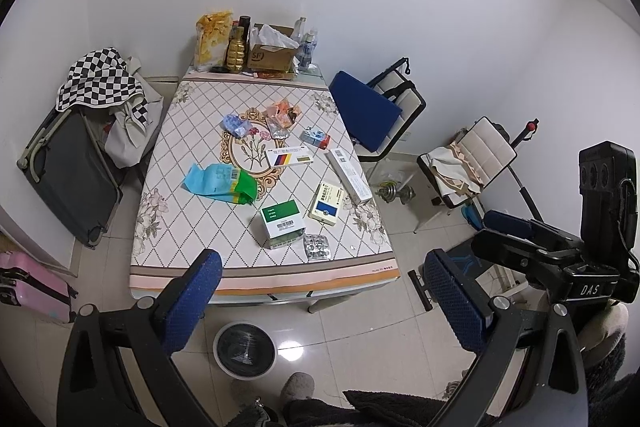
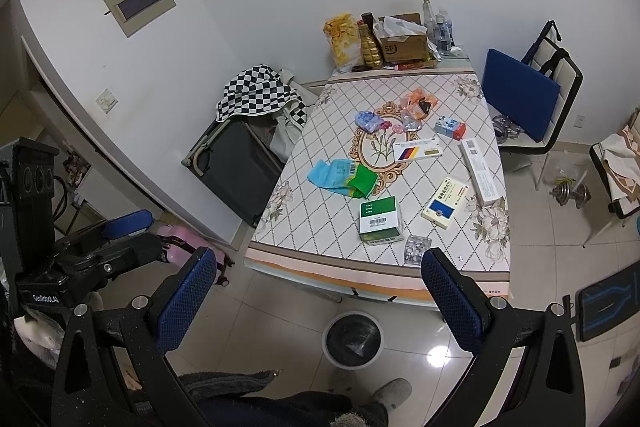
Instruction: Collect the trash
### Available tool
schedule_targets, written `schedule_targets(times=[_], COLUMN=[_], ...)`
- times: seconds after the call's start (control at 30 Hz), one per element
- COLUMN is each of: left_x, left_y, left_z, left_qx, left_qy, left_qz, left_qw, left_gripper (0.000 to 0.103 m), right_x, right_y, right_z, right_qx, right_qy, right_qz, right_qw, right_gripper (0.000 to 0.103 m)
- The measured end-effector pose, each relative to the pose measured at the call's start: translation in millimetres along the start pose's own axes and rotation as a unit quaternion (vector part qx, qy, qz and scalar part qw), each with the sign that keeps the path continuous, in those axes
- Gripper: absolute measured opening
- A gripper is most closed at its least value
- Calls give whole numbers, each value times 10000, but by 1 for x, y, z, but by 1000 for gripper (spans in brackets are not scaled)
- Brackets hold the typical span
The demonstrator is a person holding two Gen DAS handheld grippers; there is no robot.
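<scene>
Trash lies scattered on the patterned table (image 1: 192, 251) (image 2: 304, 251): a green-and-white box (image 1: 282, 223) (image 2: 380, 219), a blister pack (image 1: 317, 247) (image 2: 416, 249), a yellow-and-blue box (image 1: 328, 205) (image 2: 444, 203), a long white box (image 1: 348, 175) (image 2: 480, 171), a blue-green bag (image 1: 220, 183) (image 2: 344, 179), a striped flat box (image 1: 288, 157) (image 2: 418, 151) and crumpled wrappers (image 1: 280, 115) (image 2: 416, 105). A round bin (image 1: 245, 349) (image 2: 353, 339) stands on the floor before the table. My left gripper (image 1: 324, 303) and right gripper (image 2: 320, 301) are both open and empty, held above the floor short of the table's near edge.
A bottle, a snack bag and a cardboard box (image 1: 270, 53) stand at the table's far end. Chairs (image 1: 384, 107) (image 1: 472, 163) and a dumbbell (image 1: 396, 193) are to the right, a folded cart (image 1: 72, 163) and pink suitcase (image 1: 32, 287) to the left.
</scene>
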State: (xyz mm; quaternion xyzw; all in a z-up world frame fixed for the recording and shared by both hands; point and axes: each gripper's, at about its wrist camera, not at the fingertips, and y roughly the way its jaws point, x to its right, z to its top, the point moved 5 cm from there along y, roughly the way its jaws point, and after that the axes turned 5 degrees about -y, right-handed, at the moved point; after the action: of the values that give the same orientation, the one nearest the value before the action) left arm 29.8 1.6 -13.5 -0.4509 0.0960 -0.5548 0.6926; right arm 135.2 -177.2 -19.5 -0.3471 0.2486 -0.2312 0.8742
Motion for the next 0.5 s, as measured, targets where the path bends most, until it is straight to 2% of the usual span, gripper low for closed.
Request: schedule_targets(times=[0.5], left_x=[-2], left_y=[1], left_z=[-1], left_qx=[11], left_qy=[8], left_qz=[-24], left_qw=[10000], left_gripper=[103], right_x=[-5], right_y=[1], right_z=[0], right_qx=[9], right_qy=[-20], right_qz=[11], right_qw=[10000], right_gripper=[103])
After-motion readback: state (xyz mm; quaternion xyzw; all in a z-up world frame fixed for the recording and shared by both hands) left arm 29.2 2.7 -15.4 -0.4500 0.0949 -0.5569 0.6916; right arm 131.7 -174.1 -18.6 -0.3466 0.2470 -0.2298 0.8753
